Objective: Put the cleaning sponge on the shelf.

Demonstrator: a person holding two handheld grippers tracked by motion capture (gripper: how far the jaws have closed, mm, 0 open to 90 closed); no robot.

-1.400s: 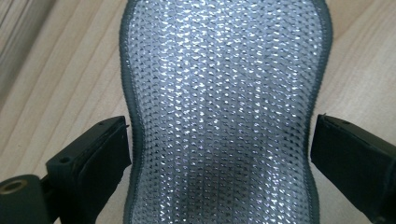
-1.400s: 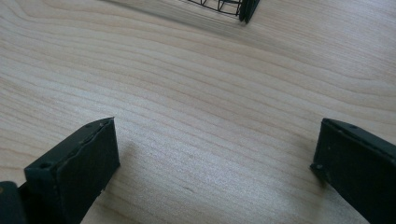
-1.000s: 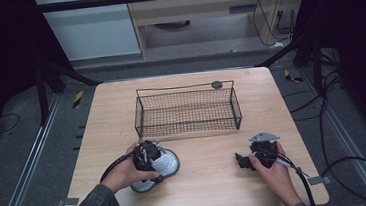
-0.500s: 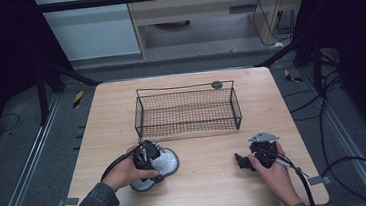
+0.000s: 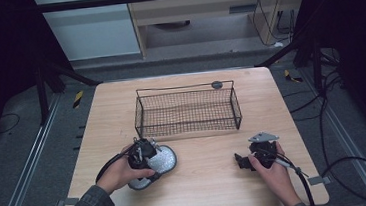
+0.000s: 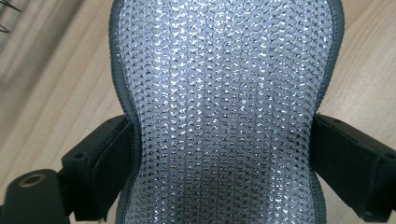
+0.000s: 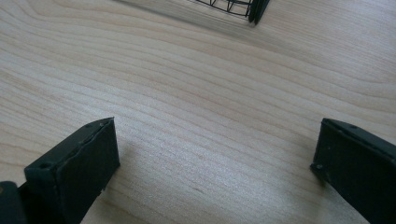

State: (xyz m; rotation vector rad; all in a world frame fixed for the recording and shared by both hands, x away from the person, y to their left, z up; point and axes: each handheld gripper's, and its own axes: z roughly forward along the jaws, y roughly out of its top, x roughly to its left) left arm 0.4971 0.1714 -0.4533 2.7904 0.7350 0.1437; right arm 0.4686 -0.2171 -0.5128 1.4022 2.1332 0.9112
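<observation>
My left gripper sits on the desk, in front of the wire basket and toward that basket's left end. Its 2 jaws are clamped on a glittery silver insole, 1 jaw pressed against each side of the insole's narrow waist. In the left gripper view the insole rises up between my jaws, its sparkly mesh face toward the camera, a grey stitched edge running round it, and it widens beyond the jaws. The insole lies flat on the desk, well apart from the basket's front wall, with my left hand wrapped around the gripper body.

My right gripper rests in front of the basket's right end, held by my right hand, with the grey plate on top. Its 2 jaws stand wide apart with bare wood between them. In the right gripper view a corner of the basket shows beyond those jaws, well apart from them.
</observation>
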